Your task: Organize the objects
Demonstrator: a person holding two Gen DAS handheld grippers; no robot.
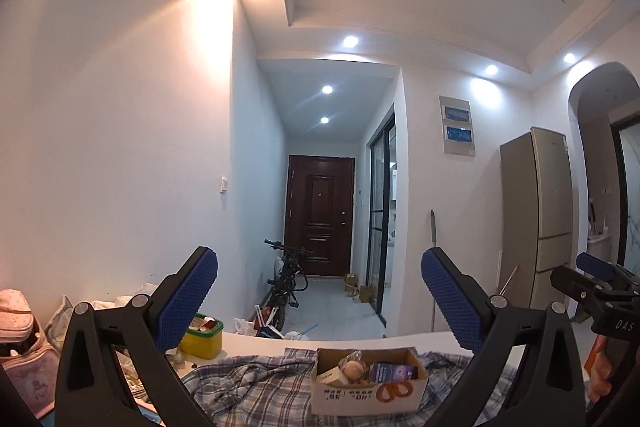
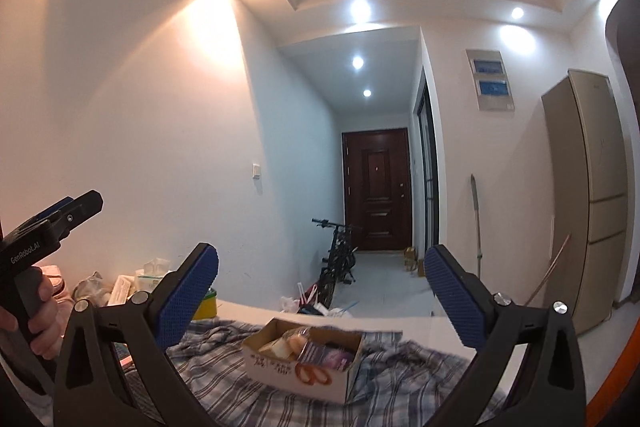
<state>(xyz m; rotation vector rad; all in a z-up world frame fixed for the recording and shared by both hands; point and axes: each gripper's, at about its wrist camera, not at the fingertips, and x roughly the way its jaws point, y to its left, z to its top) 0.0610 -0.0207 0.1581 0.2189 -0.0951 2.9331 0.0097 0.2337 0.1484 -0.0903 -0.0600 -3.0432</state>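
Both hand-held grippers, left (image 1: 320, 291) and right (image 2: 322, 287), hovered wide open and empty, with the filled box (image 1: 368, 385) at six o'clock, fitting start or finish.

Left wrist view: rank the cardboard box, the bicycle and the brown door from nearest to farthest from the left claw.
1. Cardboard box, on the plaid cloth just below the left claw.
2. Bicycle, on the hallway floor.
3. Brown door, at the hallway's end.
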